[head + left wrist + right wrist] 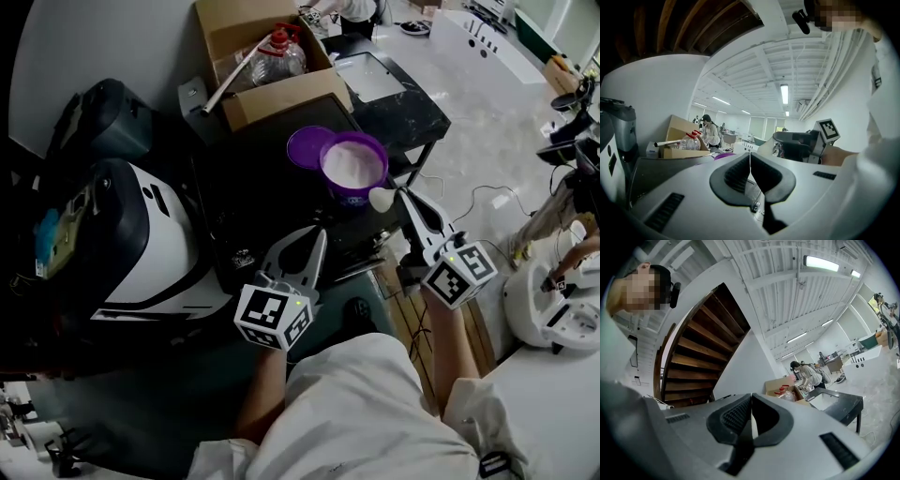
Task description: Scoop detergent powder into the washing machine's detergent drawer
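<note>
A purple tub [353,167] full of white detergent powder stands open on the black table [272,187], its purple lid [307,145] lying beside it. My right gripper [401,194] is shut on the handle of a small white scoop [381,199], held just right of the tub's rim. In the right gripper view a thin white strip [753,426] shows between the closed jaws. My left gripper [318,234] hangs shut and empty over the table's front edge. The white and black washing machine [141,234] sits at the left; its drawer is not visible.
An open cardboard box [267,66] with a clear bottle [277,54] and a tube stands at the back of the table. A dark appliance [103,117] sits behind the washer. White equipment [553,309] is at the far right, and a person [710,131] works in the distance.
</note>
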A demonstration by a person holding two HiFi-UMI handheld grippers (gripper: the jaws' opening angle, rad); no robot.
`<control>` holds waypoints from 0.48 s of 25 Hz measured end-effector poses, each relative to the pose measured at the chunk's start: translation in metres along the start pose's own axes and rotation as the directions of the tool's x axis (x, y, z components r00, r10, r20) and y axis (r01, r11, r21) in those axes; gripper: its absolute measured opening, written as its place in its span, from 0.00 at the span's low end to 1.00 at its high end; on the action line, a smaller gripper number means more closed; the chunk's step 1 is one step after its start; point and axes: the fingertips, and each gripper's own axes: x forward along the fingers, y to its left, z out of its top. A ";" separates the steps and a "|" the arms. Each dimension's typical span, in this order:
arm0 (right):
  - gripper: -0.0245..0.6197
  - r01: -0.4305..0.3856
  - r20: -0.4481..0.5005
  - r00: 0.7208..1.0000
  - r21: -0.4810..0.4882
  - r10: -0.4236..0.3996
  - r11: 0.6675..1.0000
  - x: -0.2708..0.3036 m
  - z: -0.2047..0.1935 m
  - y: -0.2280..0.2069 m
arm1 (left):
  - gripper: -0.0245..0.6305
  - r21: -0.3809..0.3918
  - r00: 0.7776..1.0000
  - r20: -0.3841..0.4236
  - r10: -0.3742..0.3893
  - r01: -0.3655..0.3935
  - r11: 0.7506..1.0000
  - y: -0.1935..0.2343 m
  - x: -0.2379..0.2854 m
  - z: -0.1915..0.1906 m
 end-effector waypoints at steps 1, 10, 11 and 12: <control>0.05 -0.005 -0.005 1.000 -0.004 0.005 1.000 0.005 0.000 -0.004 | 0.07 -0.002 1.000 0.000 0.007 -0.007 1.000 0.002 0.003 0.001; 0.05 -0.047 -0.086 0.995 -0.054 0.042 0.997 0.051 -0.011 -0.040 | 0.07 -0.031 0.997 -0.013 0.073 -0.074 0.997 0.017 0.031 -0.005; 0.05 -0.046 -0.102 0.994 -0.064 0.039 0.997 0.056 -0.014 -0.045 | 0.07 -0.036 0.997 -0.015 0.080 -0.080 0.996 0.018 0.034 -0.006; 0.05 -0.047 -0.117 0.992 -0.072 0.038 0.996 0.060 -0.016 -0.049 | 0.07 -0.041 0.996 -0.017 0.085 -0.086 0.995 0.019 0.037 -0.007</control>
